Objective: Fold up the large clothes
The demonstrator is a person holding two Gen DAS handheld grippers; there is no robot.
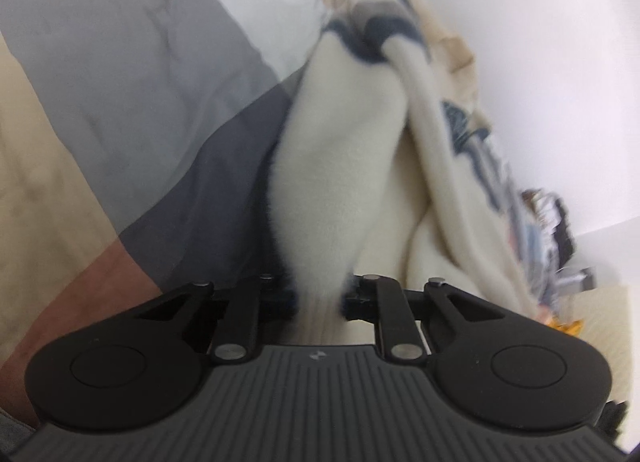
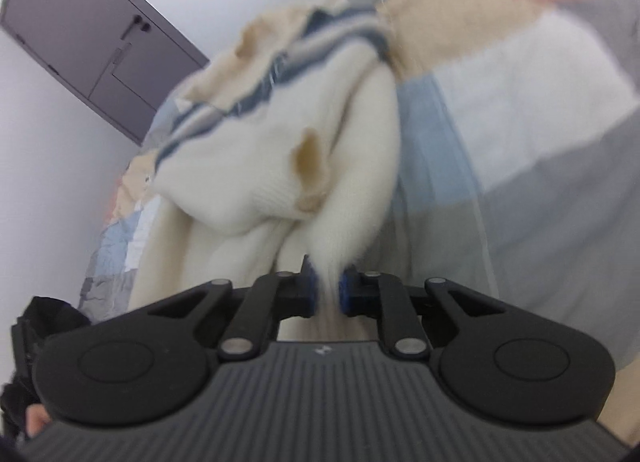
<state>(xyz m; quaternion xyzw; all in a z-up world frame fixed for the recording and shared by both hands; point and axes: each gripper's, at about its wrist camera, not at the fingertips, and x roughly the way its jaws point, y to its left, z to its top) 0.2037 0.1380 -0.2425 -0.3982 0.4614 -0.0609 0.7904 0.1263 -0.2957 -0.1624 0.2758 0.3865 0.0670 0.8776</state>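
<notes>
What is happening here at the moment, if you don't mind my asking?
A person is folding a cream sweater with navy stripes over a patchwork bedspread. The left tool and the right tool are each shut on a bunched part of the knit. The sweater is crumpled, not yet folded.

A cream knitted sweater with dark blue stripes hangs between the left gripper and right gripper, above a patchwork bedspread of grey, beige and rust panels; a grey panelled door stands behind.
</notes>
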